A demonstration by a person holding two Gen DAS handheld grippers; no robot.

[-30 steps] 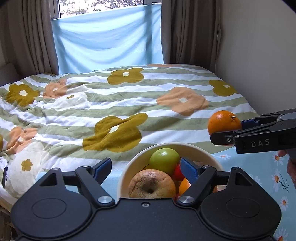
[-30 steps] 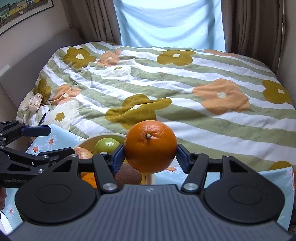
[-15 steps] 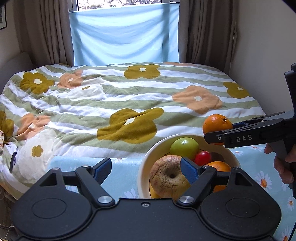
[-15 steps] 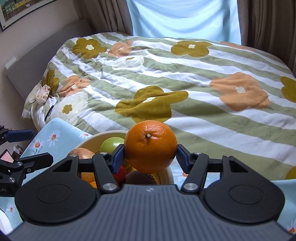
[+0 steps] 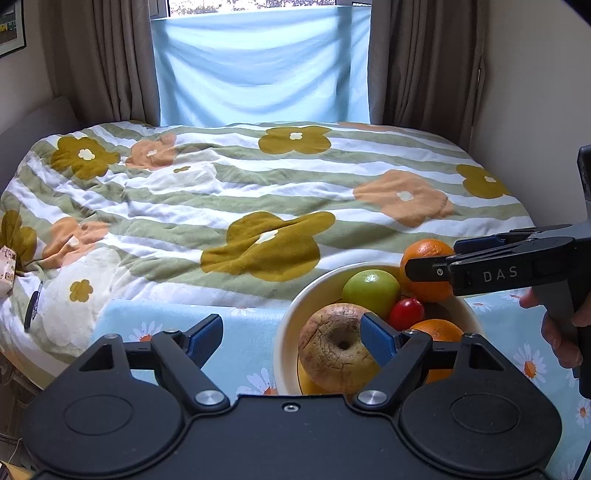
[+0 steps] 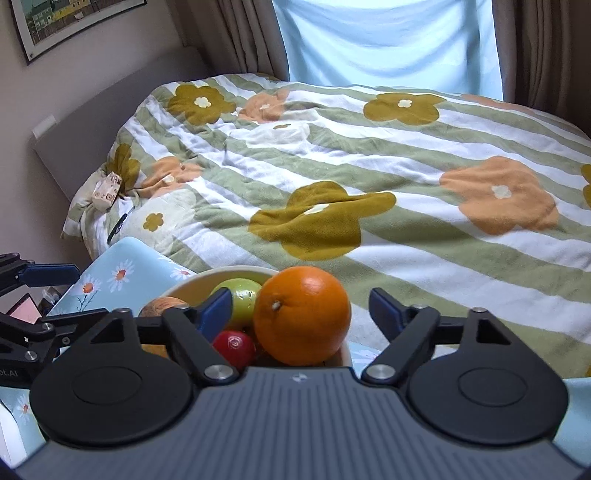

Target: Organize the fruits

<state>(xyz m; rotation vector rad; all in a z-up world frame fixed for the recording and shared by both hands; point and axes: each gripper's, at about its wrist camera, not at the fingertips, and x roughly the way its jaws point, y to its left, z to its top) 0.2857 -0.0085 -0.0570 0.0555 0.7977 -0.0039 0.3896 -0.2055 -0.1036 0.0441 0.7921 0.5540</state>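
Right wrist view: right gripper (image 6: pixel 301 306) spread wide, orange (image 6: pixel 302 314) between fingers, clear gap on right side, left pad close beside it, contact unclear. Orange sits at far right rim of cream bowl (image 6: pixel 236 271), beside green apple (image 6: pixel 242 297) and small red fruit (image 6: pixel 233 345). Left wrist view: left gripper (image 5: pixel 291 334) apart, empty, above near edge of daisy-print cloth (image 5: pixel 236 332); brown apple (image 5: pixel 338 343) beside its right finger.

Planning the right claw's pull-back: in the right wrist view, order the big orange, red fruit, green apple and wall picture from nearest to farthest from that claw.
1. Big orange: between the open right claw fingers, at the bowl's right edge.
2. Red fruit: low left, by the left finger.
3. Green apple: behind it; these two are close.
4. Wall picture: far upper left.
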